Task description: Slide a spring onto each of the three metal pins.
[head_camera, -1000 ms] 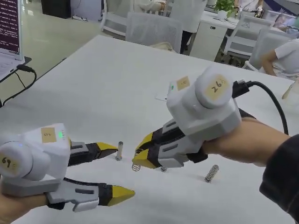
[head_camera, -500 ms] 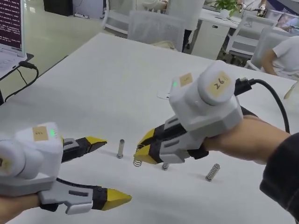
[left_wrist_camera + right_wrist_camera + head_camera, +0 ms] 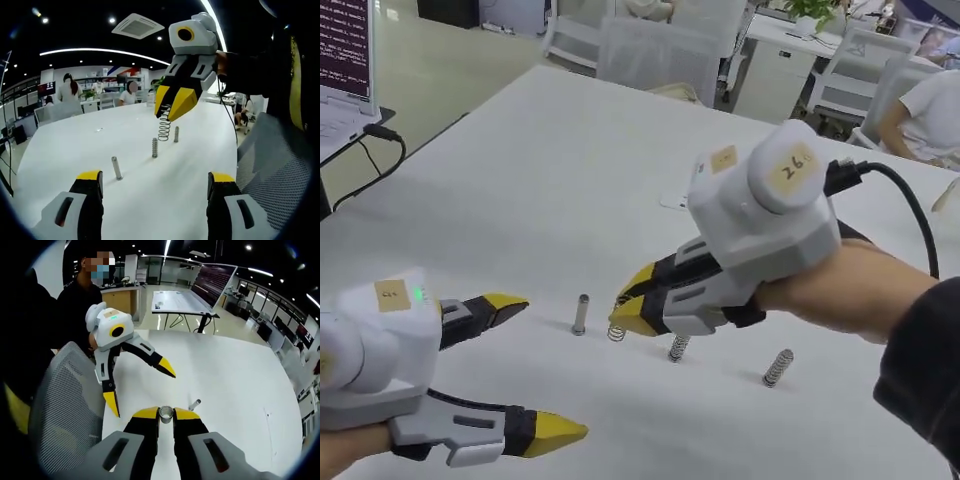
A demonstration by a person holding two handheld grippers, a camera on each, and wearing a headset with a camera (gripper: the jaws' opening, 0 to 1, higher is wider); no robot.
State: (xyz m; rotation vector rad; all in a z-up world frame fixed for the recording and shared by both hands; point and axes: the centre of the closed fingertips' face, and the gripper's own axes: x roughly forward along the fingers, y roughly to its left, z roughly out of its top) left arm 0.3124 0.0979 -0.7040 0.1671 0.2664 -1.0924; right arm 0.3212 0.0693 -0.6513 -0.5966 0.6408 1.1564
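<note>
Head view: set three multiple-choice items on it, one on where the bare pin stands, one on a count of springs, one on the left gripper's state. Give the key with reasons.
1. Where does the bare pin stand?
A. On the table, between the left gripper and the right gripper
B. Lying flat at the table's far edge
C. Under a sheet of paper

2. How many springs show?
A. One
B. Three
C. Five

3. How does the left gripper stand?
A. Shut on a spring
B. Shut on the pin
C. Open, holding nothing

Key:
1 A, the pin stands upright on the white top between the two sets of yellow tips.
2 B, there is a held spring in the right gripper's tips, and two other springs stand on the table.
3 C, its tips are wide apart with nothing between them.
</note>
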